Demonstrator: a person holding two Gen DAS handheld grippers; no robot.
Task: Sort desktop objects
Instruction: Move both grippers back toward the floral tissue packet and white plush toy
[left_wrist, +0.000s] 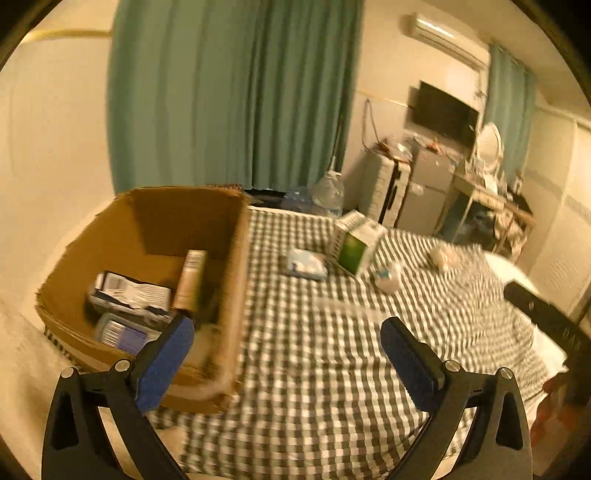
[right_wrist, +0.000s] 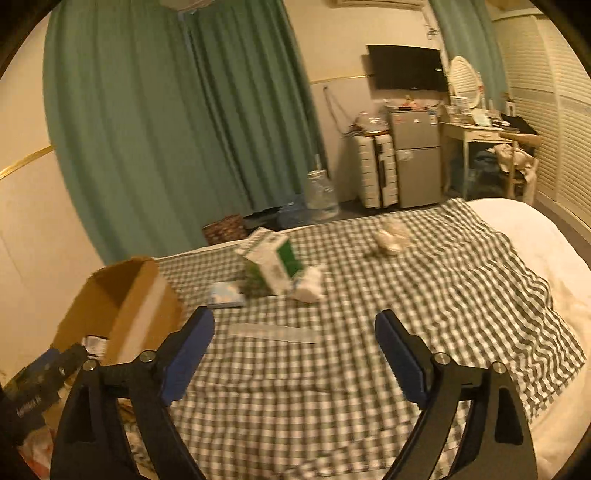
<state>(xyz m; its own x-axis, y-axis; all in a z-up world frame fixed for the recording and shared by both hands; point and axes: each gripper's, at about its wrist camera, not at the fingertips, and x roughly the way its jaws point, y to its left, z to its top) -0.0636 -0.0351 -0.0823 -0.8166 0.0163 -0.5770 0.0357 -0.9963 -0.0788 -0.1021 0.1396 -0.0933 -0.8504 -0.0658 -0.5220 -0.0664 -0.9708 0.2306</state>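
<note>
Both tools are standing wide and gripping nothing: the left tool (left_wrist: 286, 354) is hanging with its 2 blue-padded fingers spread over the near edge of the green-and-white checked cloth (left_wrist: 332, 387), its left finger in front of the open brown cardboard box (left_wrist: 229, 280), and the right tool (right_wrist: 293, 349) is spreading just as wide above the same cloth with bare cloth between its pads. The surface looks like a bed rather than a table. The step in hand appears to be the gap between 2 picks, with both tools free to choose a new thing. Nearest to the right tool, a flat clear plastic ruler (right_wrist: 273, 333) is lying on the cloth; it is thin and flush, so taking it calls for a low, tilted approach across its narrow width. Inside the box, several printed packets and an upright beige tube (left_wrist: 190, 280) are already sitting. Farther out, a small blue-and-white packet (right_wrist: 225, 295), a tilted green-and-white carton (right_wrist: 275, 264) and a white crumpled lump (right_wrist: 308, 286) are waiting close together, and a pale crumpled wad (right_wrist: 389, 234) is lying well apart near the far edge.
</note>
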